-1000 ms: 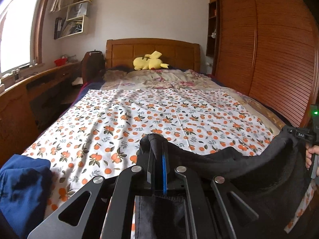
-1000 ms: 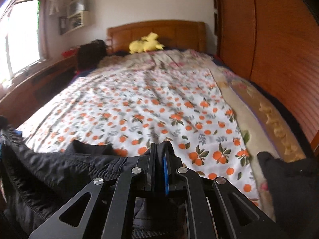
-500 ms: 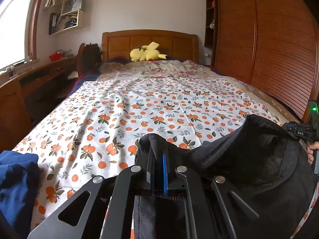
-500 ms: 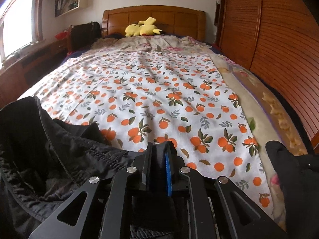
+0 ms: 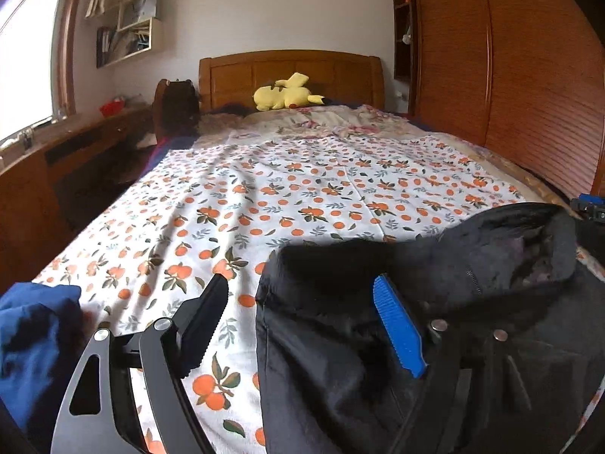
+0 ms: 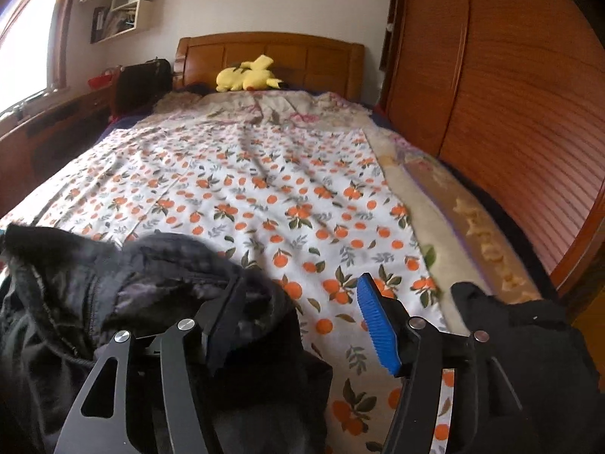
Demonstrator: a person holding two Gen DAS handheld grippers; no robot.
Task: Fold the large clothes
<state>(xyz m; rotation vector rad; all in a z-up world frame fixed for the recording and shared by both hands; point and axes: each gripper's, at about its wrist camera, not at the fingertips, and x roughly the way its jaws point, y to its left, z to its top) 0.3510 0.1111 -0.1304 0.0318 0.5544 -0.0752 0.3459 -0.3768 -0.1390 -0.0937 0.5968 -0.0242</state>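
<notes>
Both of your grippers have just been opening, and the black jacket they were pinching a second ago is let go. It now lies heaped at the near end of the bed, on the orange-print sheet.

Your left gripper stands with its jaws wide apart. The black left finger hangs over bare sheet; the blue-padded right finger hovers over the jacket's dark cloth, and the garment's near edge lies between the two, but neither pad presses on it. Your right gripper is also parted. Its black finger sits over a bunched fold of the jacket, its blue pad over the sheet, with nothing pinched.

This looks like a release after laying the garment down, so the fold itself seems barely begun: the jacket is crumpled, its fleecy collar and zip turned upward, and not spread flat. You will likely need a fresh grasp on an edge or sleeve.

Around you: a blue garment lies bunched at the left near corner, just beside the left gripper. Another dark garment rests at the right edge, close to the right gripper. A yellow plush toy sits well away by the wooden headboard. A slatted wooden wardrobe lines the right side. The middle of the sheet is open.
</notes>
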